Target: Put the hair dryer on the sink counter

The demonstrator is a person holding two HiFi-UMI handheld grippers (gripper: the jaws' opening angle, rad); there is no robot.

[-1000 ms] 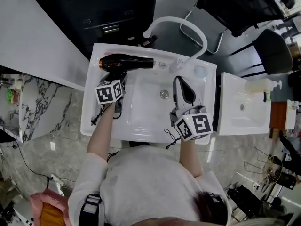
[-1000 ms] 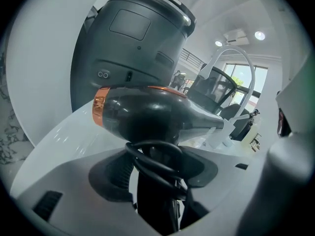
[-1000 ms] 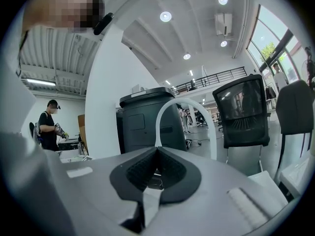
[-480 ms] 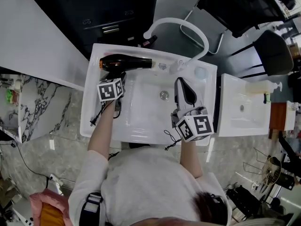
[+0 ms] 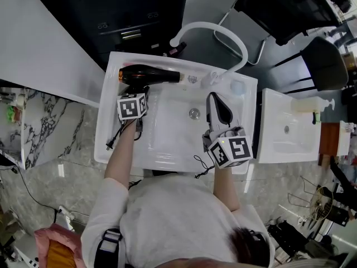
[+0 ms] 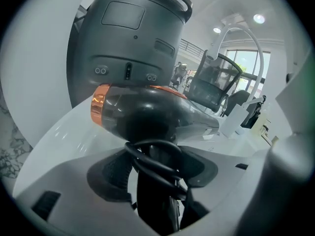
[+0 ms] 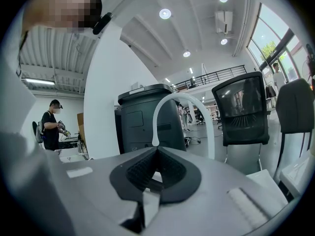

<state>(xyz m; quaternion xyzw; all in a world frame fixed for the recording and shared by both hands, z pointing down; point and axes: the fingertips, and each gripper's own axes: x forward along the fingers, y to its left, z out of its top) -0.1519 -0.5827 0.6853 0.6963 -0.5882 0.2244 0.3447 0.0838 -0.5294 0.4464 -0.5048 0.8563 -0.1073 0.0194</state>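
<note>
hair dryer (image 5: pixel 149 74) lying along the back rim of the white sink counter (image 5: pixel 106 124), nozzle towards the arched faucet (image 5: pixel 226 35), left gripper (image 5: pixel 140 92) clamped on its handle with looped cord (image 6: pixel 152 163), right gripper (image 5: pixel 215 98) with jaws together over the basin, dark cabinet (image 5: pixel 128 21) behind

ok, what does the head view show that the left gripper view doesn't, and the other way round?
Head view only: the drain, the right gripper, shut over the basin, and the second sink. Left gripper view only: the cord looped round the hair dryer handle, which sits between the left gripper jaws, and a ceiling light. Both: the hair dryer body on the sink rim and the white faucet arc.
</note>
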